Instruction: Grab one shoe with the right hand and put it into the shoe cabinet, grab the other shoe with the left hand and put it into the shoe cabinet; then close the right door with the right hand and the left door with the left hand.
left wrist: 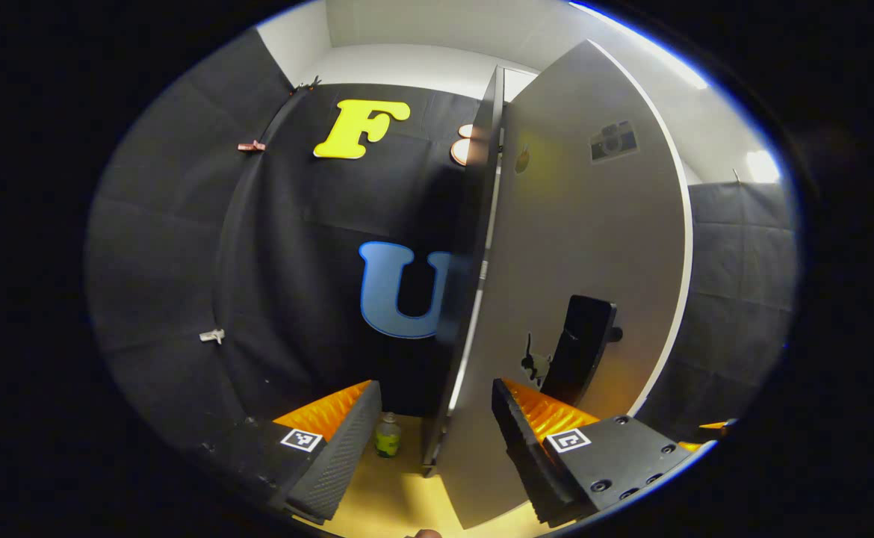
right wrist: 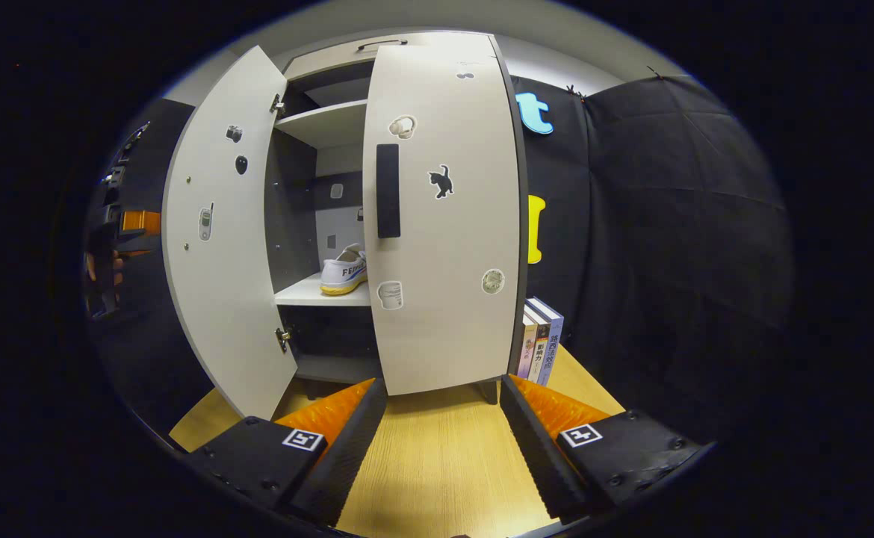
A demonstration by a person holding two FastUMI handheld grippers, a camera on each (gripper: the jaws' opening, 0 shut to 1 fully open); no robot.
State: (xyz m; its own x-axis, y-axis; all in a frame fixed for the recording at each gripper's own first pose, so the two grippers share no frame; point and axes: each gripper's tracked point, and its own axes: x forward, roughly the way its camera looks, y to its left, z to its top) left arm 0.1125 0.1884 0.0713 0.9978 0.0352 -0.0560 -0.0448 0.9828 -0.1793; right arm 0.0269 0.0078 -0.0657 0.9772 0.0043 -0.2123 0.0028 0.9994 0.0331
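Note:
In the right gripper view the shoe cabinet (right wrist: 325,127) stands ahead. Its left door (right wrist: 209,246) swings wide open, and its right door (right wrist: 448,239), with a black handle (right wrist: 388,190), covers the right half. A white shoe (right wrist: 345,270) rests on the middle shelf (right wrist: 302,293) inside. My right gripper (right wrist: 441,441) is open and holds nothing, low over the wooden floor in front of the cabinet. In the left gripper view my left gripper (left wrist: 433,448) is open. The left door's (left wrist: 594,246) lower edge stands close between its fingers, with the door's black handle (left wrist: 579,344) just beyond the right finger.
Several books (right wrist: 540,340) stand upright against the cabinet's right side. A small green bottle (left wrist: 388,436) sits on the floor (left wrist: 400,501) by the booth wall. The hand holding my left gripper (right wrist: 108,246) shows left of the open door.

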